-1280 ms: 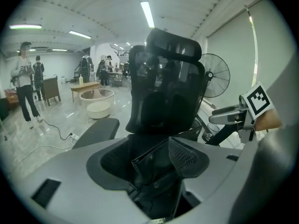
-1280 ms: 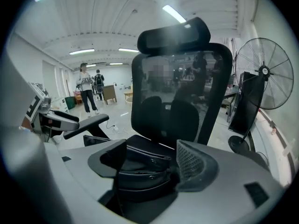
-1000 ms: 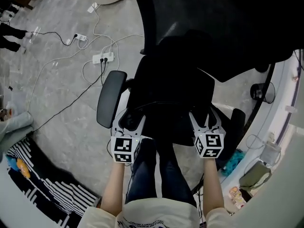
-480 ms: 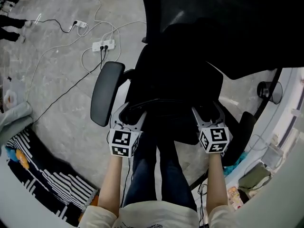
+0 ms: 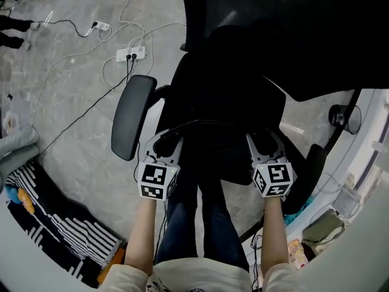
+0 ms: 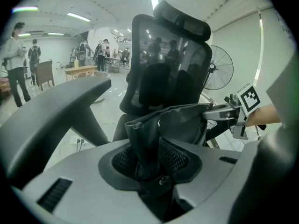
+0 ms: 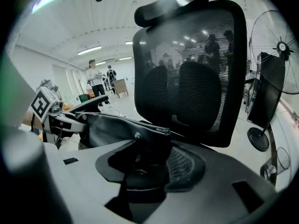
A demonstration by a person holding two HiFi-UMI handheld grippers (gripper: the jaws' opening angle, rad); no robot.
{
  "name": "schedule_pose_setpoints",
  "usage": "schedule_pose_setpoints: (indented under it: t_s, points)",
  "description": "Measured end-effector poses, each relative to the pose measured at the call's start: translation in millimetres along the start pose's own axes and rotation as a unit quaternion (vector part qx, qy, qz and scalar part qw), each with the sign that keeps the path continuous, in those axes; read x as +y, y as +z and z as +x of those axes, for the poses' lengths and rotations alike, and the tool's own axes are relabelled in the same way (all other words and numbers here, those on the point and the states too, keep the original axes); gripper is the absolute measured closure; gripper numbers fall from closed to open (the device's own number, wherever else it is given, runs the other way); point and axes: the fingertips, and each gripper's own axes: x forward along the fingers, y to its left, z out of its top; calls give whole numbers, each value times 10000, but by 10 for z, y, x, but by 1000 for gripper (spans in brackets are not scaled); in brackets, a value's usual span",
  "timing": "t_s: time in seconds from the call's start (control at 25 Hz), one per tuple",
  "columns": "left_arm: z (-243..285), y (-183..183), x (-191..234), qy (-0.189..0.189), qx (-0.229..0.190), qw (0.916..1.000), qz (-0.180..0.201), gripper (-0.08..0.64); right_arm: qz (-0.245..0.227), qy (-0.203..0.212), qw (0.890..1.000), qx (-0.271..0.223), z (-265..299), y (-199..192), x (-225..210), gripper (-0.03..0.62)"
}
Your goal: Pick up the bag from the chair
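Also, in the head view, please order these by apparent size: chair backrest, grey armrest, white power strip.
Largest: chair backrest.
Then the armrest.
Smallest: white power strip, though it lies on the floor, farther from the camera, which shrinks it.

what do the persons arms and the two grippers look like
The left tongs and right tongs both have pale grey bodies with dark mesh-textured pads inside. Each carries a white cube printed with black square markers. The forearms are bare, with cream sleeves ending near the elbows.
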Motion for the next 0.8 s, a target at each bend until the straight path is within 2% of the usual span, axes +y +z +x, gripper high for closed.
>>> schedule_pose_setpoints:
  t_s: [0.2,0.52,0.8]
  points:
    - [-66,-4,-81,-63,73,9999,42,511,-16,-147,9999,42,-46,13,21,419]
    - [-350,45,-225,-167,163,9997,119,526,109,-281,9995,43,-348,95,128,440]
    - [-765,528,-299,-130,-222,9991,323,526,254,-515,9975,-403,-804,549,267,445]
